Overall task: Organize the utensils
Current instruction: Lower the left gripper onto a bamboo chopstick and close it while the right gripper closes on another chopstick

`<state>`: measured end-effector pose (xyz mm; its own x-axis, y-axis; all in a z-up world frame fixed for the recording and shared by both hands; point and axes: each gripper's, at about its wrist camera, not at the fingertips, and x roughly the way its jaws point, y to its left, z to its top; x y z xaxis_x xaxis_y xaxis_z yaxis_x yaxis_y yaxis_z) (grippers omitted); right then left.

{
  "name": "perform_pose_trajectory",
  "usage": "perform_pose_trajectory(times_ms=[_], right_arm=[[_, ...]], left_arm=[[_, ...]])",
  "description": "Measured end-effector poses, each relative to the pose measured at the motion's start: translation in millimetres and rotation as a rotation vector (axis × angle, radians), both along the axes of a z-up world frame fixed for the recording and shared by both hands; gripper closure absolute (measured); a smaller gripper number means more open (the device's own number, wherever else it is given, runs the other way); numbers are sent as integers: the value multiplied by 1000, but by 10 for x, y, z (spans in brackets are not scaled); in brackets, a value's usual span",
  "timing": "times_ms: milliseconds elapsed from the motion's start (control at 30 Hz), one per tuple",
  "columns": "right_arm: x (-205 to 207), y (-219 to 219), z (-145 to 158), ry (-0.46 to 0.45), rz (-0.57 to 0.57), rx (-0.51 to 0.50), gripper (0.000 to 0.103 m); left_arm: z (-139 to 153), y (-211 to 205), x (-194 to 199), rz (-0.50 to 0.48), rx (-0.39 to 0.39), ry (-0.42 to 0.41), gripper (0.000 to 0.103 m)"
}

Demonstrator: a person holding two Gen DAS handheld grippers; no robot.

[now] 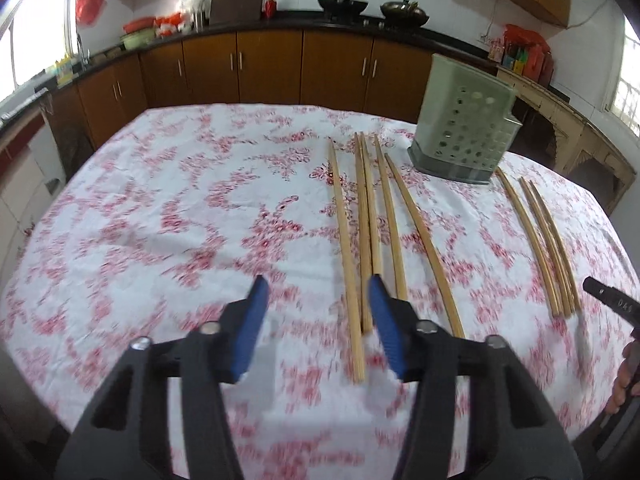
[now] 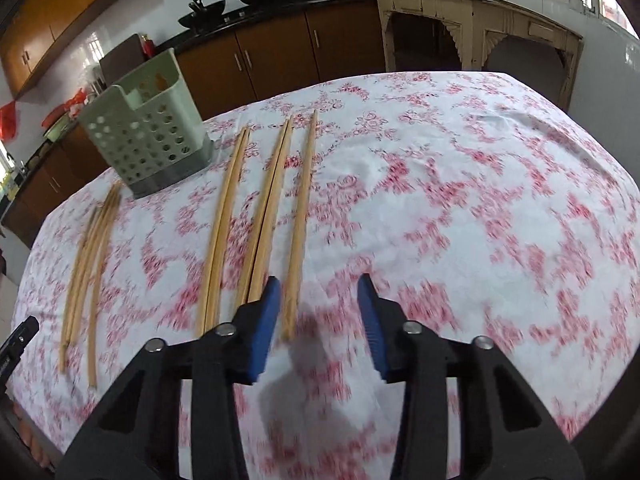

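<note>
Several wooden chopsticks (image 1: 370,224) lie side by side on the floral tablecloth (image 1: 180,208), with a second group (image 1: 548,240) further right. A pale green perforated utensil holder (image 1: 464,124) stands upright behind them. My left gripper (image 1: 316,292) is open and empty, just above the near ends of the left group. In the right wrist view, my right gripper (image 2: 318,294) is open and empty over the near ends of the nearer chopsticks (image 2: 264,216); the other group (image 2: 90,256) lies left, below the holder (image 2: 148,136).
The table is covered by the red-and-white cloth (image 2: 460,200). Brown kitchen cabinets (image 1: 260,64) and a black counter with woks (image 1: 342,4) run behind it. A cream wooden side table (image 2: 480,28) stands beyond the far edge. The other gripper's tip (image 1: 608,300) shows at right.
</note>
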<state>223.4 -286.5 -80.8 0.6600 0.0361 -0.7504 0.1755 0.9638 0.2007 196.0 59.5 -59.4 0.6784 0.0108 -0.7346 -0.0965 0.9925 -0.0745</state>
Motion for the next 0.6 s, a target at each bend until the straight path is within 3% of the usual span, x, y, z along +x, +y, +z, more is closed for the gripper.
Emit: perform_pose_trajectory(times_ms=[100,200,333,400,600], right_arm=[[140,53,4,11,20,-5,63],[280,117,-66,51,32,-51,77],[265,120,-77,38,36,-80,83],[249,120,-84,34,26,-118,95],[267,31,-87,30,-6,-89,95]], left_arm=[[-62,25,195,-7,-21,31,64],[-140,-8,348,-13,-15,62,69],[-217,-43,449,-21,-25,85,72],[-239,-56,483,-24,-21,93,76],[-273,-103,555,-50,-26,107,84]])
